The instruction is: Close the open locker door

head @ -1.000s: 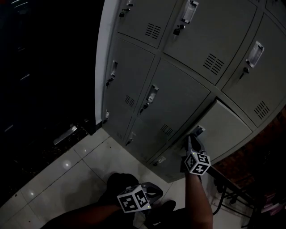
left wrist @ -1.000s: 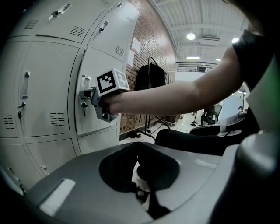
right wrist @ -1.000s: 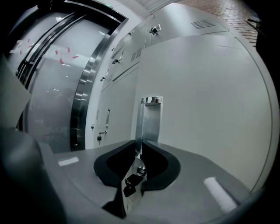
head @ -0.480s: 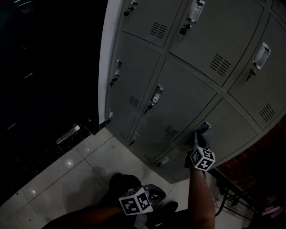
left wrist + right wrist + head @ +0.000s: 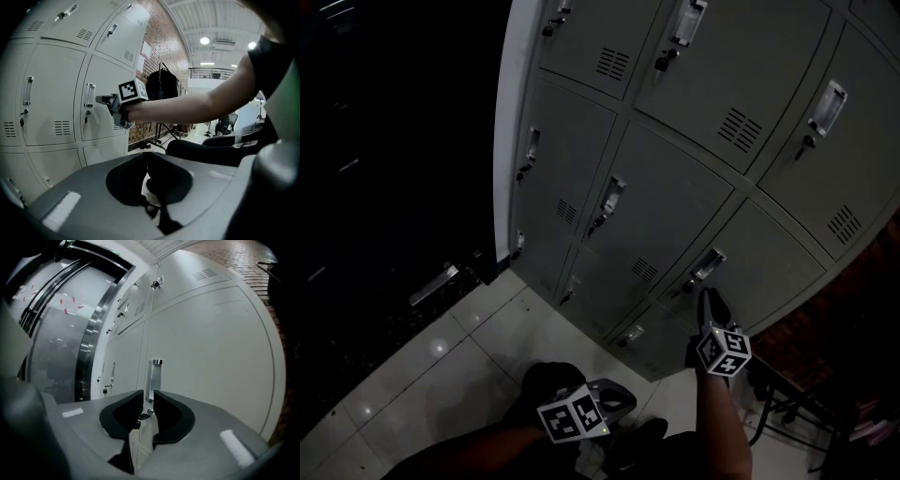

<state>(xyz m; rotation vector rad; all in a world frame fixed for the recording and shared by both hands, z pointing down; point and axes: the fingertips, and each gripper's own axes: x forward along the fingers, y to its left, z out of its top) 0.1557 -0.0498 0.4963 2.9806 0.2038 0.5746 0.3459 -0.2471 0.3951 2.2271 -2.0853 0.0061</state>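
The grey locker door (image 5: 761,274) in the lower row lies flush with its neighbours, its metal handle (image 5: 707,265) showing. My right gripper (image 5: 710,300) hangs just below that handle, apart from it. In the right gripper view its jaws (image 5: 148,395) are opening with a narrow gap and nothing between them; the handle (image 5: 154,379) stands a little beyond the tips. My left gripper (image 5: 617,399) is held low near my body, away from the lockers. In the left gripper view its jaws (image 5: 146,157) are shut and empty, and the right gripper (image 5: 104,99) sits beside the door handle (image 5: 89,95).
Rows of closed grey lockers (image 5: 675,197) fill the wall, ending at a white side panel (image 5: 508,141). Pale floor tiles (image 5: 441,366) lie below. A dark metal frame (image 5: 778,403) stands at the right of the lockers. A brick wall (image 5: 154,51) runs beyond.
The lower locker door, ajar a second ago, has swung flush with the others. My right gripper, then up at the handle, has drawn back slightly below it. The left gripper has barely moved.
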